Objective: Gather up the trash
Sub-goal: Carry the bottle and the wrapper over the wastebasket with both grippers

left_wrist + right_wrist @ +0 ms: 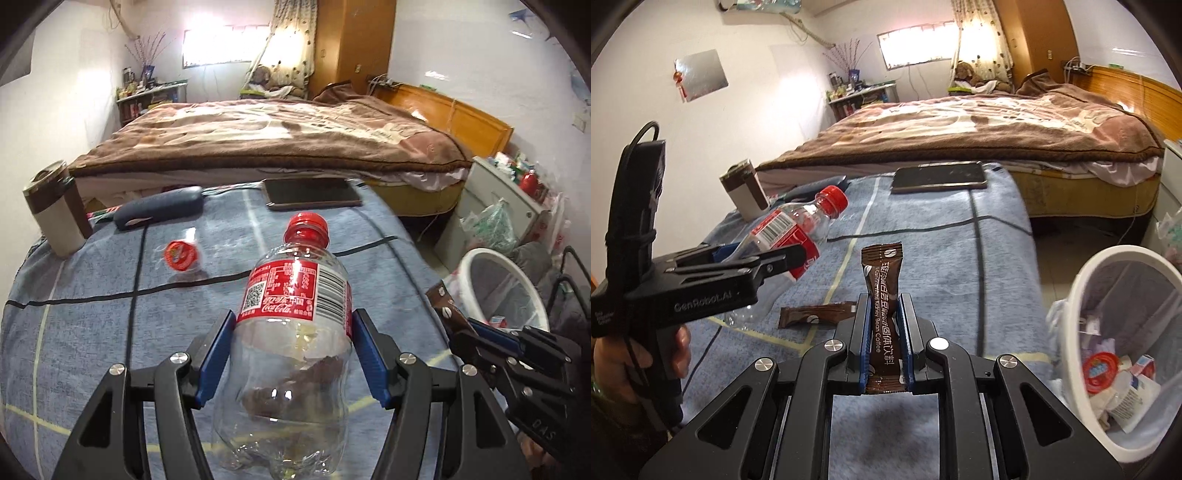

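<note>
Left gripper [293, 354] clamps my empty cola bottle [291, 332], right gripper [884, 339] pinches a coffee sachet [882, 291], both probably for the white bin [1086, 273] at right.

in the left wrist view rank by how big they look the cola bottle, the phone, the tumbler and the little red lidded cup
1. cola bottle, enlarged by nearness.
2. phone and tumbler: too alike to rank.
3. red-lidded cup, smallest.
</note>
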### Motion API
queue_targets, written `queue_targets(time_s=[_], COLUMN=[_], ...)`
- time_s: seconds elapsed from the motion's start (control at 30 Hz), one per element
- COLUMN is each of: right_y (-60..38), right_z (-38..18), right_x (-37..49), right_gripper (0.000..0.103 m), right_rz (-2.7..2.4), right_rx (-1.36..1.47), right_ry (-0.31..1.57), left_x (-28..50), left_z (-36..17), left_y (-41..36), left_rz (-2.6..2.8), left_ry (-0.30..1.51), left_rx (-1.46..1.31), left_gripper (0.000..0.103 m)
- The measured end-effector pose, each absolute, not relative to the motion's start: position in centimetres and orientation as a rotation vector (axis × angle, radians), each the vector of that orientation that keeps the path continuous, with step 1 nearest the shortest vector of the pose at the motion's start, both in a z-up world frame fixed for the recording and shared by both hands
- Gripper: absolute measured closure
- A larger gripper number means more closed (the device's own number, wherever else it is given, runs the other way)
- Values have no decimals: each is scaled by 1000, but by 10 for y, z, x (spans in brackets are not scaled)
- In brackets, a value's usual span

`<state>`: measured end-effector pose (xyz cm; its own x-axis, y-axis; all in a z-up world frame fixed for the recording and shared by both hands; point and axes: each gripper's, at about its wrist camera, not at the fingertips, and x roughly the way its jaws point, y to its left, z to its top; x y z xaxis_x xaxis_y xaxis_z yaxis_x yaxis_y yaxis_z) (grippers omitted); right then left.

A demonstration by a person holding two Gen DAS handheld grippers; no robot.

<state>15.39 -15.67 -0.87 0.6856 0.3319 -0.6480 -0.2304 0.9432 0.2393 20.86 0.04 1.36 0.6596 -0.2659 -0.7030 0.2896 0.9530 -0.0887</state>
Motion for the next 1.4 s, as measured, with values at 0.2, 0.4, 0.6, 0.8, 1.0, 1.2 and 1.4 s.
queue_targets(time_s=[0.2,0.4,0.6,0.8,1.0,1.2,1.4], right_y=[-183,-208,-236,-262,-293,-322,-345], right_z=[4,11,16,18,18,12,4], right_x=[141,126,113,102,95,93,95], right_gripper=[87,86,86,86,86,86,86], right_rz=[262,204,153,99,37,-31,-79], right_rx=[152,158,171,187,196,213,215], right_ry=[714,691,672,660,660,683,706], left_x=[193,178,167,158,155,153,151], left_z=[25,33,38,38,37,27,19], left_y=[-26,-54,-85,-117,-158,-201,-238], left_rz=[-359,-418,-475,-525,-597,-662,-692], left_ry=[762,734,722,723,737,770,786], left_rx=[48,38,49,63,66,84,108], left_gripper=[37,37,37,37,37,37,37])
